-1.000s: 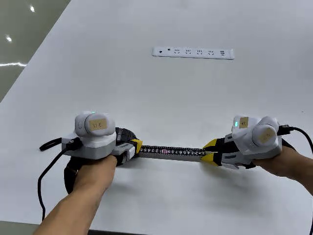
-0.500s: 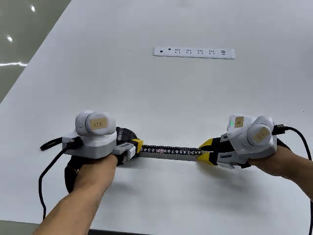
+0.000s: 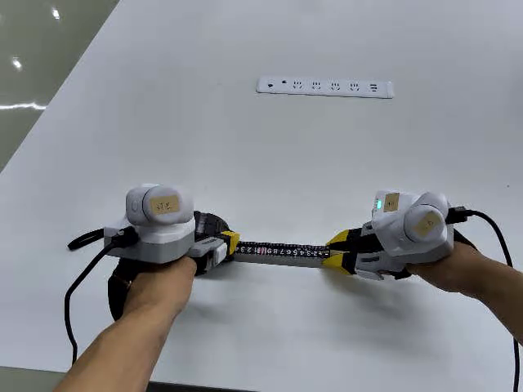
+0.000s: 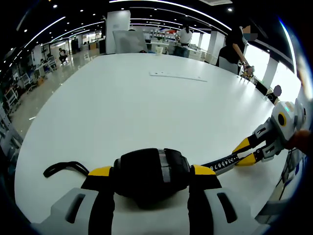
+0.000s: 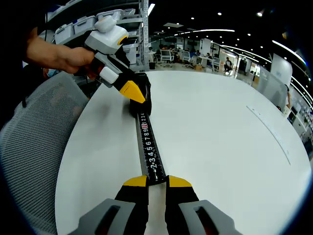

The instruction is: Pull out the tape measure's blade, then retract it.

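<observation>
A black tape measure case [image 4: 151, 171] sits clamped between the yellow-tipped jaws of my left gripper [image 4: 152, 172], low on the white table [image 3: 270, 163]; in the head view the case [image 3: 210, 227] pokes out beside that gripper [image 3: 219, 245]. Its black blade [image 3: 282, 250] with white numbers runs right to my right gripper [image 3: 337, 250], which is shut on the blade's end. In the right gripper view the blade [image 5: 148, 154] stretches from my right gripper [image 5: 156, 182] up to the case [image 5: 143, 98].
A white power strip [image 3: 325, 86] lies flat at the far side of the table. A mesh chair back [image 5: 34, 147] stands beside the table's near edge. Cables trail from both grippers. People stand far off [image 4: 234, 46].
My right gripper has moved left toward the case with the blade end in it, so the exposed blade is shorter. The left gripper and case have stayed put.
</observation>
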A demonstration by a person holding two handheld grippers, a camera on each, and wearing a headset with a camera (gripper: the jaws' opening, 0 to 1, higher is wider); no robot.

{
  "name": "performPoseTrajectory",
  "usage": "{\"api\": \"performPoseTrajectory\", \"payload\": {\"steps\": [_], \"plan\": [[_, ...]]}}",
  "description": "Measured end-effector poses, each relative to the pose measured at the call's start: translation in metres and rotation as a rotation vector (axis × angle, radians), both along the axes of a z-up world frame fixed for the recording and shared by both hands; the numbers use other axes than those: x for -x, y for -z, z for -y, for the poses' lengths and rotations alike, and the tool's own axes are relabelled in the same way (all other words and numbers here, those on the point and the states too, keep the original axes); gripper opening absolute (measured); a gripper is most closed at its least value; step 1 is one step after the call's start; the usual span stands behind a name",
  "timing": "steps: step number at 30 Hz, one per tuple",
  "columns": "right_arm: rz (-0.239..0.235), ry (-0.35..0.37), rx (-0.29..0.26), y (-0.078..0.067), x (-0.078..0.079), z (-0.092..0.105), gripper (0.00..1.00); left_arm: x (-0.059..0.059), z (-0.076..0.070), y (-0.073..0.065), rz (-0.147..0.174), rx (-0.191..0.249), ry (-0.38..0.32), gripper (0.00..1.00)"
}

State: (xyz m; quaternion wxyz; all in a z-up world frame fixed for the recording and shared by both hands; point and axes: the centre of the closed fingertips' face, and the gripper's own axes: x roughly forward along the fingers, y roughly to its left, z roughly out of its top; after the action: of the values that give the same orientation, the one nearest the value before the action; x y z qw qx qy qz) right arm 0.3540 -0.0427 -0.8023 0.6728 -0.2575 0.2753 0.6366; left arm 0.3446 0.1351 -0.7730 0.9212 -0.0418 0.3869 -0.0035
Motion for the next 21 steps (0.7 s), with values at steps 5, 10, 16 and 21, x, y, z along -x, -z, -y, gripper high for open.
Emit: {"api": "performPoseTrajectory", "payload": {"steps": [5, 10, 16, 21], "plan": [[-0.002, -0.003, -0.007, -0.001, 0.001, -0.006, 0.08, 0.0, 0.0, 0.0, -0.001, 0.003, 0.0, 0.55], [-0.003, -0.008, -0.012, -0.001, 0.002, -0.011, 0.08, 0.0, 0.0, 0.0, -0.002, 0.005, 0.0, 0.55], [-0.004, -0.012, -0.015, -0.001, 0.002, -0.015, 0.08, 0.001, 0.0, -0.001, -0.003, 0.009, -0.001, 0.55], [-0.004, -0.014, -0.017, -0.001, 0.004, -0.019, 0.08, 0.001, 0.0, -0.001, -0.004, 0.009, 0.001, 0.55]]}}
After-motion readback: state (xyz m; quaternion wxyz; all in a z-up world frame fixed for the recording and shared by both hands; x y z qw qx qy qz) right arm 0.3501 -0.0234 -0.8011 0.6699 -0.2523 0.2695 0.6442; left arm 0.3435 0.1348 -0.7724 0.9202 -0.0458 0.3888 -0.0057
